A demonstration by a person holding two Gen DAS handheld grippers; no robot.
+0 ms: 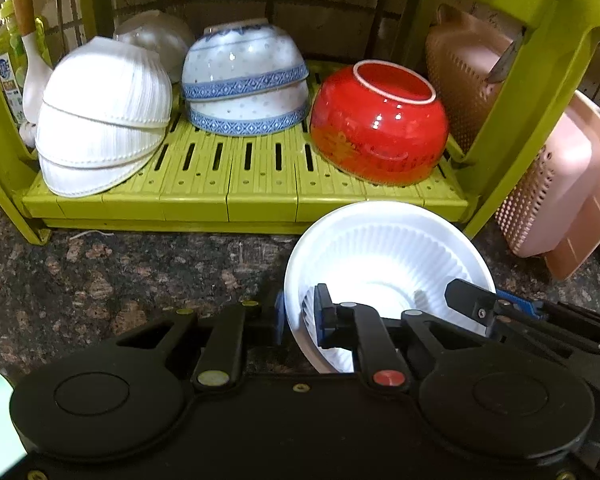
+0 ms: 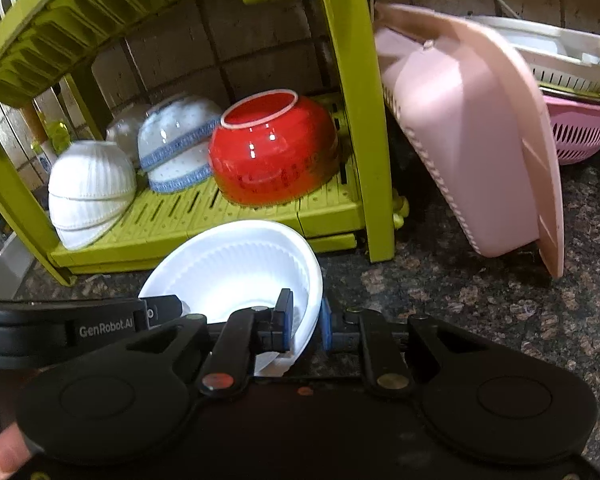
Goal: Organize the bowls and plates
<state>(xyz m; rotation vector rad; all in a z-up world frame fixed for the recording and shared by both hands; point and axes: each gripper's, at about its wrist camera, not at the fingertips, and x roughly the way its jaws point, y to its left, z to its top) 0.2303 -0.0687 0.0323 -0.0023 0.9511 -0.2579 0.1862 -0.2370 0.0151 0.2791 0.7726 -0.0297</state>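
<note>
- Both claws have the same white ribbed bowl (image 1: 384,256): left claw (image 1: 300,320) is clamped on its left rim, right claw (image 2: 306,326) is pinched on its right rim.
- The bowl sits tilted between the two claws, just above the speckled bench (image 1: 140,272).
- Straight ahead of the claws is the green rack shelf (image 1: 236,168); red bowl (image 1: 380,124) upside down right behind the held one.
- Further left: blue-patterned bowl stack (image 1: 244,80), then white bowl stack (image 1: 100,120).
- Pink basket (image 2: 472,152) leans off to the right of the right claw.
</note>
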